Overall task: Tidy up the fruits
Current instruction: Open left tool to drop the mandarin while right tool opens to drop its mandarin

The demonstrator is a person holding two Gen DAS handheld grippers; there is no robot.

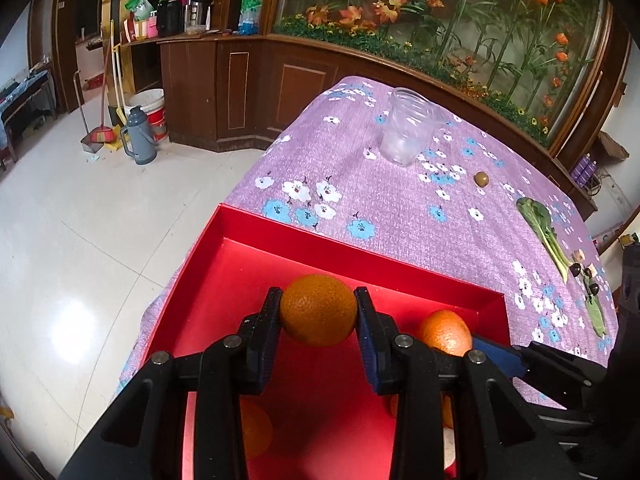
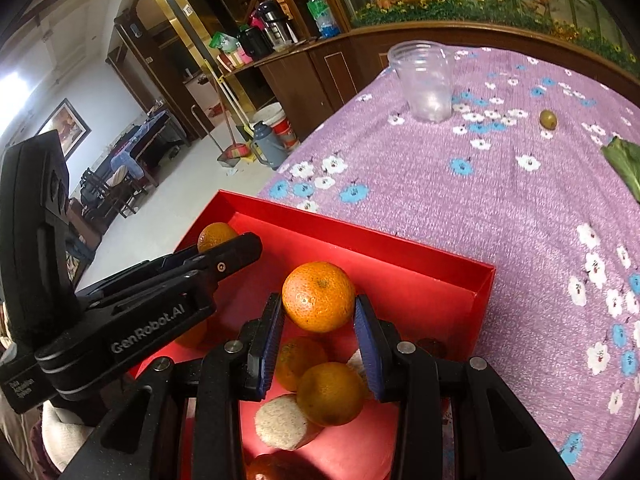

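Placing fruit | left gripper (image 1: 317,312) clamped on an orange (image 1: 318,310), over the red box (image 1: 360,250) | right gripper (image 2: 319,312) clamped on a second orange (image 2: 319,297), more oranges below its jaws | next: lower, part jaws inside the box

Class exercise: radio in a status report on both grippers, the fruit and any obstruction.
Left gripper shut on round orange tangerine. Right gripper shut on second tangerine. Both over red cardboard tray, fruit piled below. Nothing blocking.
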